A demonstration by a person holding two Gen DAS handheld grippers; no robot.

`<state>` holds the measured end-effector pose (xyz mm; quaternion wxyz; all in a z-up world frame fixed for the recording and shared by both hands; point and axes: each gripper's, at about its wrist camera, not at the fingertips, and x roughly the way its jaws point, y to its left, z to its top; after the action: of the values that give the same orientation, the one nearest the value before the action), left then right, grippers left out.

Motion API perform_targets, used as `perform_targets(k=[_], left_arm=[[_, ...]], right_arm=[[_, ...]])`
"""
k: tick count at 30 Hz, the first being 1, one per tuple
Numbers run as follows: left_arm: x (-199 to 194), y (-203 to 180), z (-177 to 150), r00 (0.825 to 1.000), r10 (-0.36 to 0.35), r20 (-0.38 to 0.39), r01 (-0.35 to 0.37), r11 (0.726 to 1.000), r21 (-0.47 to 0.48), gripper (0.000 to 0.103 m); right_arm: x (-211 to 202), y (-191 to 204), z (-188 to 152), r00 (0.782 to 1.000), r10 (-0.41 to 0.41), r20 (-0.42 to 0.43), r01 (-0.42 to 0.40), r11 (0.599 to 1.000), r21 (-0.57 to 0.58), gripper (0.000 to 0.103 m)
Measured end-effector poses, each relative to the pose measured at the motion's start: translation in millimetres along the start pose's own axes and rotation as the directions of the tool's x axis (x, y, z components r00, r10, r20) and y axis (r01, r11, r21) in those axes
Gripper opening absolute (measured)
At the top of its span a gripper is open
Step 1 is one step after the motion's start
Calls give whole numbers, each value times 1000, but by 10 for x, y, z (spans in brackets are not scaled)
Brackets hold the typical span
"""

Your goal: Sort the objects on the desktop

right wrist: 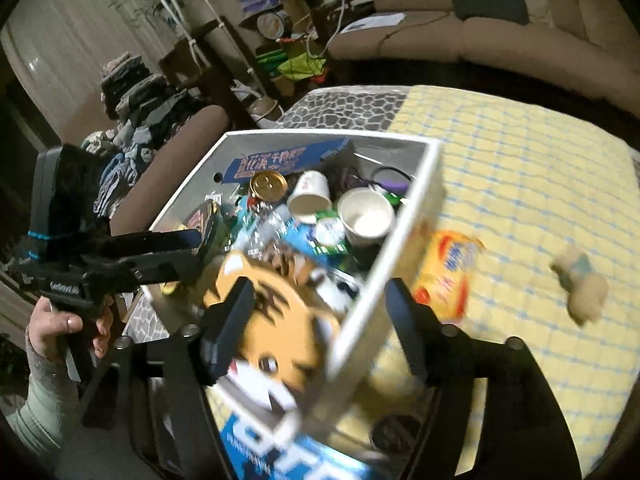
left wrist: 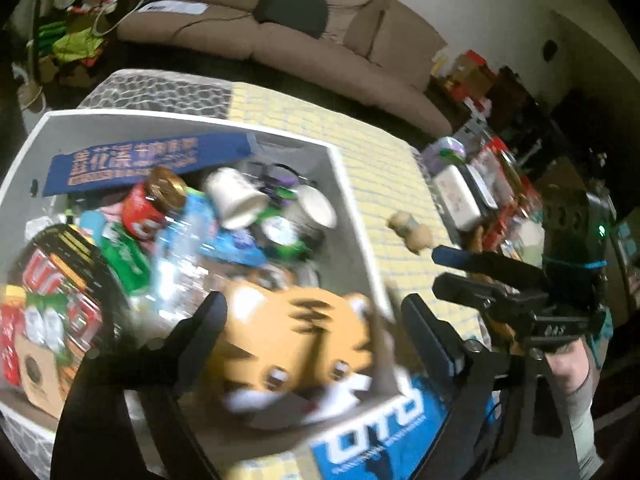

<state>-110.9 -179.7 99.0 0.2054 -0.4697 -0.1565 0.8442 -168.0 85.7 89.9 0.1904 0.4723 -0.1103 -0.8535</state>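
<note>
A white box (left wrist: 352, 184) (right wrist: 424, 188) stands on the yellow checked cloth, crammed with several items: paper cups (right wrist: 366, 216), a red can with a gold lid (left wrist: 156, 204), bottles and packets. An orange tiger plush (left wrist: 296, 336) (right wrist: 272, 320) lies blurred at the box's near corner. My left gripper (left wrist: 316, 324) is open, with the tiger between its fingers and neither pad pressing it. My right gripper (right wrist: 320, 312) is open too and straddles the tiger and the box's wall. Each gripper shows side-on in the other view, the right (left wrist: 444, 272) and the left (right wrist: 192, 252).
A yellow-orange snack packet (right wrist: 448, 276) lies just outside the box. A small beige toy (left wrist: 412, 232) (right wrist: 580, 284) rests on the cloth (right wrist: 520, 184). A blue carton with white letters (left wrist: 380, 420) is near the front. Clutter (left wrist: 460, 196) lines the table's right side. A sofa (left wrist: 320, 40) stands behind.
</note>
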Motion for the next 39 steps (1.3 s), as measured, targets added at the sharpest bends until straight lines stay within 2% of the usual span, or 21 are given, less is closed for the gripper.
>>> perform_targets(k=[3,4,6,9,16,21,25,29,32,36,39], left_arm=[[44,-292,-100,1000,-22,-6,22,999,41,96],[75,-388,-122,1000,-22,-11,22,998,53,100],[123,-563,-152,1000,-10,-15,11,997,79,103],[218,-771,-160,1000,-13,-26,15,996,87,103],[529,-1216,-148,998,-16,-55,22,994,111,103],[884,-1527,-146,997,4,-80,9,988,155,103],[1218,-1669,-75,996,32,-84,-18,986,163,103],[1537,-1680,156,997,-7,-80,12,997,72,103],[1841,-1690,399,997,3,-73,-1,1000,26,103],[2320,-1693,705,992,35,-119,-35,999,-1,103],[2655,-1681,838,985,67,-161,-66,998,14,103]], right_arm=[[-201,-167,-167,1000,-14,0,14,999,33,90],[-265,-231,-231,1000,-27,-1,27,999,47,96],[-359,-339,-319,999,-44,-3,44,997,62,103],[-524,-532,-419,996,-84,7,83,993,84,103],[-944,-1198,-642,994,-85,65,69,973,218,103],[-1058,-1614,-729,991,-108,83,82,959,271,103],[-1031,-1857,-761,985,-149,89,119,953,278,103],[-889,-2136,-722,976,-199,84,170,947,272,103],[-724,-2309,-653,976,-203,80,176,949,262,103],[-479,-2436,-566,976,-209,56,192,956,220,103],[-290,-2512,-510,973,-230,33,221,959,175,103]])
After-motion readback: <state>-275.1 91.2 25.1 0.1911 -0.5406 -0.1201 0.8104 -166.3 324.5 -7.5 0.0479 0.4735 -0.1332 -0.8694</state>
